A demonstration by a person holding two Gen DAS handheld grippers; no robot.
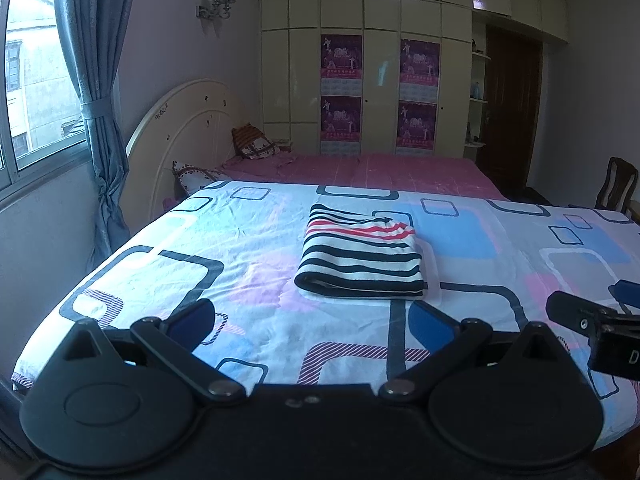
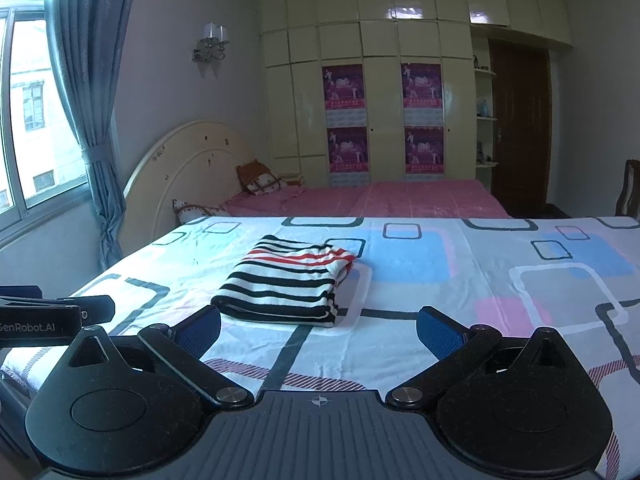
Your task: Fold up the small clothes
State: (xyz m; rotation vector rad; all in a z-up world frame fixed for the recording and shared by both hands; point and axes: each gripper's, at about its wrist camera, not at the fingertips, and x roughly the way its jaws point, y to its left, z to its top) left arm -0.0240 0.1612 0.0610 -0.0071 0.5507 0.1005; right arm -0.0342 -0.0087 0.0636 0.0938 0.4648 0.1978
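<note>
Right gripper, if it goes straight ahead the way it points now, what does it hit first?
Probably the folded striped garment, slightly left of the open right gripper; if it passes above, nothing until the far wardrobe. Height is unclear.

dim bluish daylight from window (image 1: 36, 80), wardrobe (image 2: 400, 12) glare, fisheye-bent edges.

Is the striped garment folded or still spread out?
Folded. The striped garment lies as a compact rectangular stack on the patterned sheet, with a doubled fold edge facing the cameras. Both grippers are open, clear of it.
</note>
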